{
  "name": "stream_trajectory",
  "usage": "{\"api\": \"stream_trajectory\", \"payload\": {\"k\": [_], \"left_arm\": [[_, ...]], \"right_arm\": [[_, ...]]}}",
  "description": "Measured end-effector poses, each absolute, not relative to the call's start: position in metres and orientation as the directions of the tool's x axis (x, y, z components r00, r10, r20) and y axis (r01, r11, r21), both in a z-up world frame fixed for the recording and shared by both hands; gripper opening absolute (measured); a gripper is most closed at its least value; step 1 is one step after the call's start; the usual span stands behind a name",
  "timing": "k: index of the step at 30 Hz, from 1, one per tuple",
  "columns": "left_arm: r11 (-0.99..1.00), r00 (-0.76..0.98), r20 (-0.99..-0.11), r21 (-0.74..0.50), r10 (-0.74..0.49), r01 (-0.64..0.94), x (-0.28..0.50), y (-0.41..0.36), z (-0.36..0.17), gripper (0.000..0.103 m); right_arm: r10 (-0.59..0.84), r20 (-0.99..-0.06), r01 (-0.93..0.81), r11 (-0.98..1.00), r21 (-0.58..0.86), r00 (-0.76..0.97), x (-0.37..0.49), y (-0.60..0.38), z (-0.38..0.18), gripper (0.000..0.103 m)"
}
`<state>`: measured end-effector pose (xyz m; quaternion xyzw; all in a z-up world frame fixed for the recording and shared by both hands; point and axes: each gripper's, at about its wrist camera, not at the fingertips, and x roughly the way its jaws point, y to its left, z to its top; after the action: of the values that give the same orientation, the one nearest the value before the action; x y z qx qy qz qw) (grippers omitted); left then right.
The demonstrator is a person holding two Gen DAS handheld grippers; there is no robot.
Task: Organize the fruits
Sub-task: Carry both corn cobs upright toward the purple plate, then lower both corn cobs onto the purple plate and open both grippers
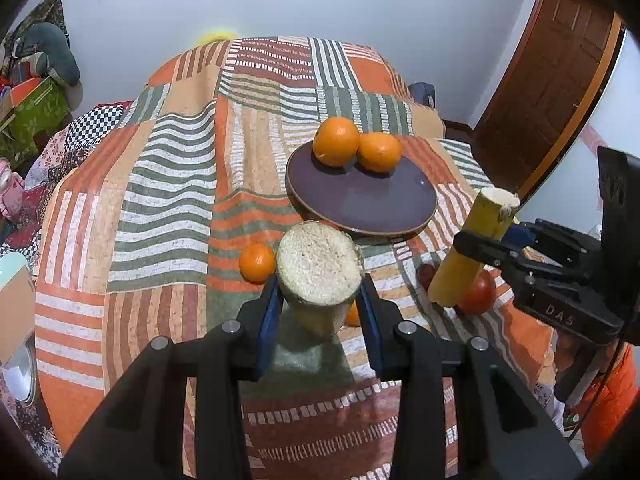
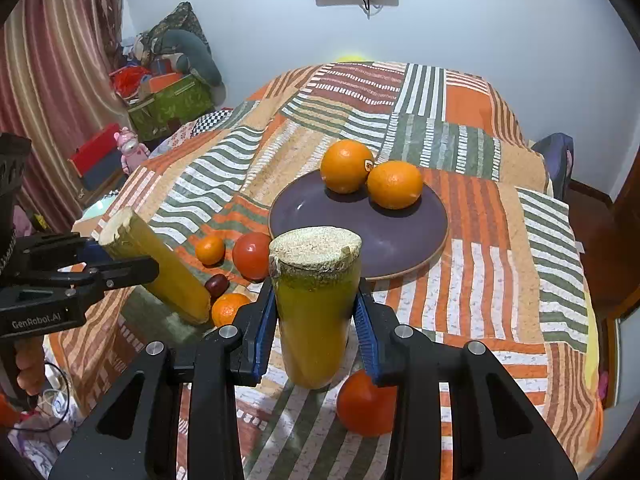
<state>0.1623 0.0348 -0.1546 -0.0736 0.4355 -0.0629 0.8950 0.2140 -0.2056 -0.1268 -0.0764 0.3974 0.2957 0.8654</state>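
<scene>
Each tongs is clamped on a cane piece. The left cane piece [image 1: 320, 276] stands roughly upright in the left tongs [image 1: 320, 304], cut end up. The right cane piece [image 2: 314, 304] sits the same way in the right tongs [image 2: 316, 320]. Both are held above the bed [image 2: 500, 240], w/ the plate [image 2: 400, 240] straight ahead and near. The right tongs is nearer the plate, I think, though fisheye makes that unsure. The two oranges [image 2: 372, 178] fill the plate's far part, so the near half is open. Small loose fruit [image 2: 252, 256] lies below, btw tongs and plate.
</scene>
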Motion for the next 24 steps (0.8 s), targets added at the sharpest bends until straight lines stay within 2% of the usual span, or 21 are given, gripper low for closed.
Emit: {"api": "stream_trajectory", "payload": {"k": [10, 17, 24], "left_arm": [[0.979, 0.648, -0.737, -0.19, -0.192, 0.075, 0.184, 0.028, -0.135, 0.037], [0.976, 0.648, -0.73, -0.176, -0.216, 0.128, 0.211, 0.008, -0.129, 0.037], [0.96, 0.612, -0.739, -0.224, -0.281, 0.171, 0.247, -0.018, -0.136, 0.037]], "right_arm": [[0.457, -0.71, -0.56, 0.822, 0.105, 0.537, 0.224, -0.207, -0.116, 0.034], [0.423, -0.702, -0.547, 0.835, 0.057, 0.572, 0.238, -0.21, -0.111, 0.034], [0.37, -0.712, -0.51, 0.86, 0.019, 0.597, 0.263, -0.222, -0.111, 0.034]]}}
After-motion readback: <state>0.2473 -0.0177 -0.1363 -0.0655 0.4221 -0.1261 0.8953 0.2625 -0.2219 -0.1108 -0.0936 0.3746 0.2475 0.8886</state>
